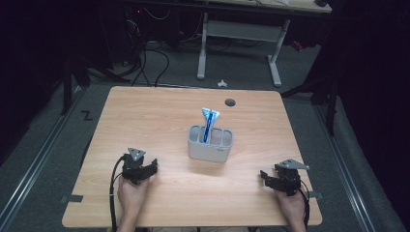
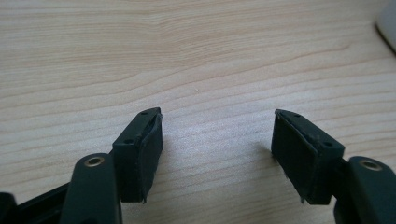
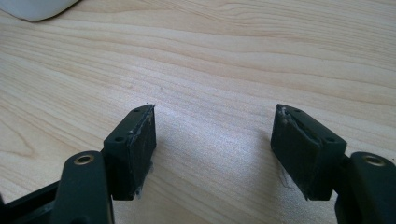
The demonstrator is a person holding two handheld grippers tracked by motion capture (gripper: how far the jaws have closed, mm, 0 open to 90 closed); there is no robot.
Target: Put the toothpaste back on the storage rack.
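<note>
A grey organiser box (image 1: 210, 143) with several compartments stands at the middle of the wooden table (image 1: 159, 106). A blue and white tube (image 1: 209, 123) stands tilted in a back compartment of the box. My left gripper (image 1: 151, 166) rests low over the table's front left, held by a hand. Its jaws stand wide apart over bare wood (image 2: 217, 135). My right gripper (image 1: 265, 176) rests at the front right. It is open too, with nothing between its jaws (image 3: 213, 130).
A small round hole (image 1: 230, 102) lies in the tabletop behind the box. Beyond the table stand a white desk frame (image 1: 241, 34) and floor cables (image 1: 150, 63). A pale rounded corner (image 3: 39, 7) of the box is at the top left of the right gripper view.
</note>
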